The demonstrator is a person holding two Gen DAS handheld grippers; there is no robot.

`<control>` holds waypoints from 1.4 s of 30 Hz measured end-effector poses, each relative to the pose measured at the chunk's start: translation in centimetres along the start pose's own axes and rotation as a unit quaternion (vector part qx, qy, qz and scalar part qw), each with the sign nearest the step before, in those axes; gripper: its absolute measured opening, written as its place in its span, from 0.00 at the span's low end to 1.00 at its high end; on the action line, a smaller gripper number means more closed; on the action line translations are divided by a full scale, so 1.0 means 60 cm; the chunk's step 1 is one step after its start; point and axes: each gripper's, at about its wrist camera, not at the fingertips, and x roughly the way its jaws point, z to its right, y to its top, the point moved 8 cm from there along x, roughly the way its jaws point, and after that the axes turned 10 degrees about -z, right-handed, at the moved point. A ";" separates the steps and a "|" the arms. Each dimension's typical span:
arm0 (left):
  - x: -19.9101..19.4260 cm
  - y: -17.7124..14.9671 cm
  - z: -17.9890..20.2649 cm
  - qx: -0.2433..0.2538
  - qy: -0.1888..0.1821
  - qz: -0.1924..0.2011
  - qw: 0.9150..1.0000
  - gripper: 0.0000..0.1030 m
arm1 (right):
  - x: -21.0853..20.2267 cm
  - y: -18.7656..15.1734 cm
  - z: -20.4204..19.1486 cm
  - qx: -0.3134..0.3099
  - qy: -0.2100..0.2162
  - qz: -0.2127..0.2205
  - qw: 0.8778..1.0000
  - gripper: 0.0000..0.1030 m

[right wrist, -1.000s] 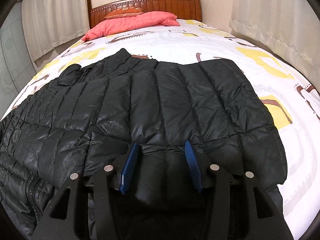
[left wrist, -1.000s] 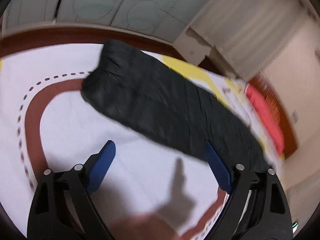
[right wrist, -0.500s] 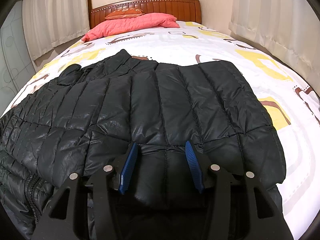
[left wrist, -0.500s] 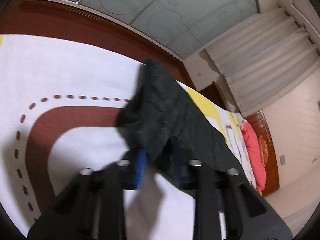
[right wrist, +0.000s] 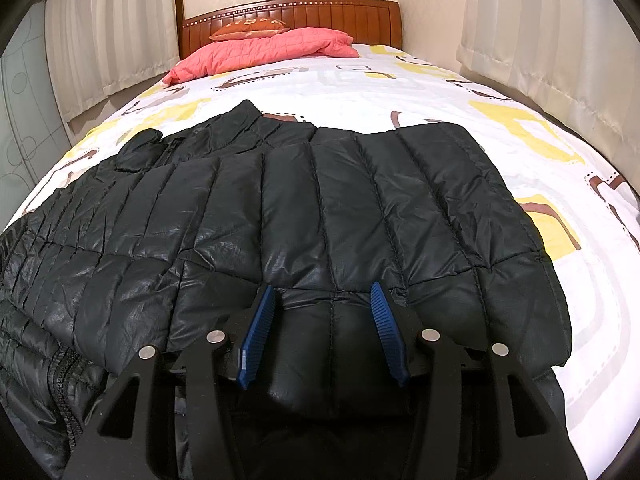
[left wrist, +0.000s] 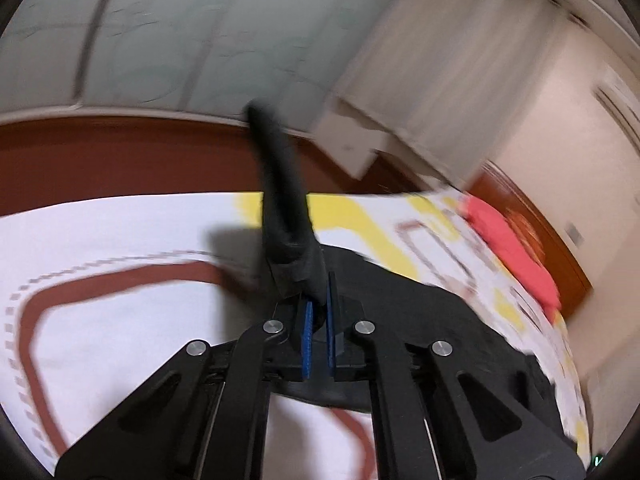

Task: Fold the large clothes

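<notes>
Left wrist view shows the left gripper (left wrist: 318, 308) clamped tight on a black sleeve (left wrist: 282, 196) of the jacket, its blue pads pressed together with the fabric pinched between them. The sleeve rises from the jaws as a narrow, dark strip that stands up above the bed sheet (left wrist: 120, 232) and ends against the red-brown bed frame and the frosted glass panels behind. The picture is blurred, so the quilting of the sleeve cannot be made out. More black fabric spreads low behind and to the right of the gripper, lying on the white sheet with its brown and yellow pattern. A pink blanket (left wrist: 512, 248) lies far off at the right edge, near the wooden headboard.

Right wrist view shows the black jacket (right wrist: 280, 216) spread flat across the near half of the bed, its quilted panels running away from the camera and its collar pointing toward the headboard (right wrist: 292, 16). The right gripper (right wrist: 324, 332) rests low over the near edge of the jacket with its jaws partly apart; a puffed panel of the jacket lies between the blue pads, but whether the pads press on it cannot be told. A zipper shows at the lower left. The pink blanket (right wrist: 264, 52) and an orange pillow (right wrist: 250, 28) lie at the head of the bed, well apart from the jacket. Pale curtains (right wrist: 540, 28) hang on both sides.
</notes>
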 end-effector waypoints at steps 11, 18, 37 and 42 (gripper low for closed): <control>0.053 -0.184 0.358 0.190 -0.086 -0.094 0.974 0.05 | -0.001 0.005 0.001 0.006 0.010 0.002 1.000 0.49; 0.081 -0.327 0.520 0.279 -0.121 -0.141 0.942 0.05 | 0.000 0.004 0.005 0.014 0.022 0.004 1.000 0.50; 0.032 -0.366 0.499 0.306 -0.153 -0.168 0.925 0.67 | -0.050 0.008 -0.057 -0.002 0.030 0.017 0.999 0.59; 0.048 -0.297 0.417 0.297 -0.091 -0.138 0.941 0.67 | -0.077 0.017 -0.171 -0.026 0.089 0.012 0.996 0.60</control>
